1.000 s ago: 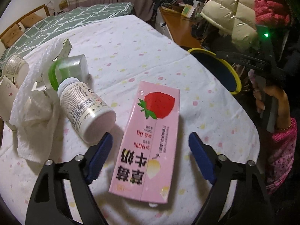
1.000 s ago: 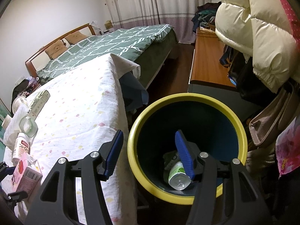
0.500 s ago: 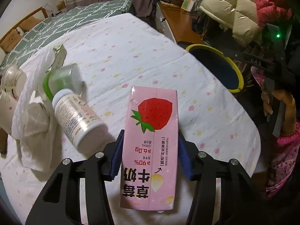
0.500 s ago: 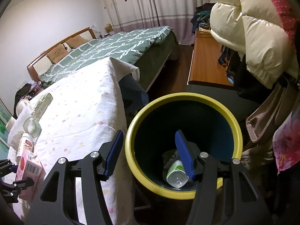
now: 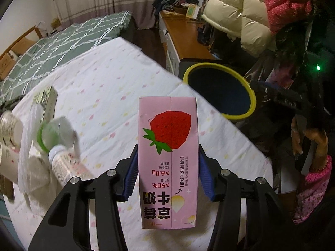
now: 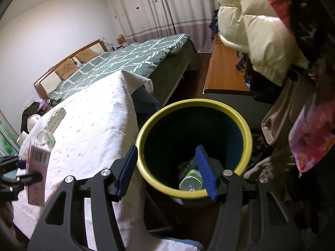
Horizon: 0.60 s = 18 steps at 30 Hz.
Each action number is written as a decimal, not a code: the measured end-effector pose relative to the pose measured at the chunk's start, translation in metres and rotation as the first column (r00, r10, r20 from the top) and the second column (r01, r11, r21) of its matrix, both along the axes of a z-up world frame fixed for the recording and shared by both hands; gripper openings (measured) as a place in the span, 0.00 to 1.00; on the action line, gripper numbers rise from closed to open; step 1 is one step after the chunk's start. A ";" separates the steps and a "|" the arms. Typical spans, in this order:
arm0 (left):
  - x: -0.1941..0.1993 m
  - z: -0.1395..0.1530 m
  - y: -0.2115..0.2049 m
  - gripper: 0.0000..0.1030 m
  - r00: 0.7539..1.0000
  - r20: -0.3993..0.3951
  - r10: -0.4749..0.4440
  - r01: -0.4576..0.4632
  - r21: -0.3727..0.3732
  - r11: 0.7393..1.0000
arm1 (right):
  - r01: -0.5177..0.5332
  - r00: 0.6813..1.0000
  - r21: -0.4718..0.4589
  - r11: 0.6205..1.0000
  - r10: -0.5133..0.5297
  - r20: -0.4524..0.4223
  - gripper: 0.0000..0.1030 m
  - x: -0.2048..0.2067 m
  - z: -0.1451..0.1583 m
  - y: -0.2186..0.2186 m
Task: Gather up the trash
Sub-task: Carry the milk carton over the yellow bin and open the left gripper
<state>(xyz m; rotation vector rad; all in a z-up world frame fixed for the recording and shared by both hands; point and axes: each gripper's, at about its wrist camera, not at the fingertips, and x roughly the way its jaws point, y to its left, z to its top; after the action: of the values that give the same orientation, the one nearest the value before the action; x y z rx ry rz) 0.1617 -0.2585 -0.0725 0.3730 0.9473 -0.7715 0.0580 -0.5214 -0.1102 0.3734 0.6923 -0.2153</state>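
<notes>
Here, left gripper (image 5: 168, 175) clamping pink carton (image 5: 168, 156) reading "草莓牛奶", perhaps "200mL", right gripper (image 6: 166, 171) fingers parted, empty

A home bedroom: bed (image 6: 134, 60), curtains (image 6: 159, 8), hanging coats (image 6: 257, 31).

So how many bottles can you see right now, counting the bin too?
3, maybe more hidden. A white labelled bottle and a clear green-banded bottle lie at the table's left edge; a green-labelled bottle lies inside the yellow-rimmed bin.
</notes>
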 end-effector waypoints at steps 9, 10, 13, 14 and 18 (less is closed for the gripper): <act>-0.001 0.019 -0.053 0.50 0.996 0.033 -0.082 0.082 -0.003 0.997 | 0.047 0.999 -0.016 0.999 -0.046 0.026 0.53 -0.040 0.005 -0.016; -0.001 0.021 -0.059 0.50 0.995 0.036 -0.094 0.095 -0.006 0.996 | 0.051 0.998 -0.016 0.999 -0.051 0.026 0.53 -0.045 0.005 -0.017; -0.001 0.027 -0.088 0.50 0.989 0.044 -0.139 0.140 -0.018 0.990 | 0.071 0.997 -0.018 0.997 -0.070 0.020 0.53 -0.055 0.002 -0.024; 0.000 0.027 -0.095 0.50 0.988 0.044 -0.150 0.151 -0.022 0.988 | 0.078 0.997 -0.017 0.997 -0.078 0.016 0.53 -0.059 0.001 -0.026; 0.002 0.031 -0.136 0.50 0.979 0.056 -0.196 0.198 -0.032 0.980 | 0.099 0.995 -0.009 0.995 -0.099 0.006 0.53 -0.071 -0.004 -0.032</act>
<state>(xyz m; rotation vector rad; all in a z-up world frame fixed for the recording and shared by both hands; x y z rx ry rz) 0.1639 -0.3941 -0.0413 0.4578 0.8533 -0.9546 -0.0127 -0.5534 -0.1141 0.3999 0.6681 -0.3116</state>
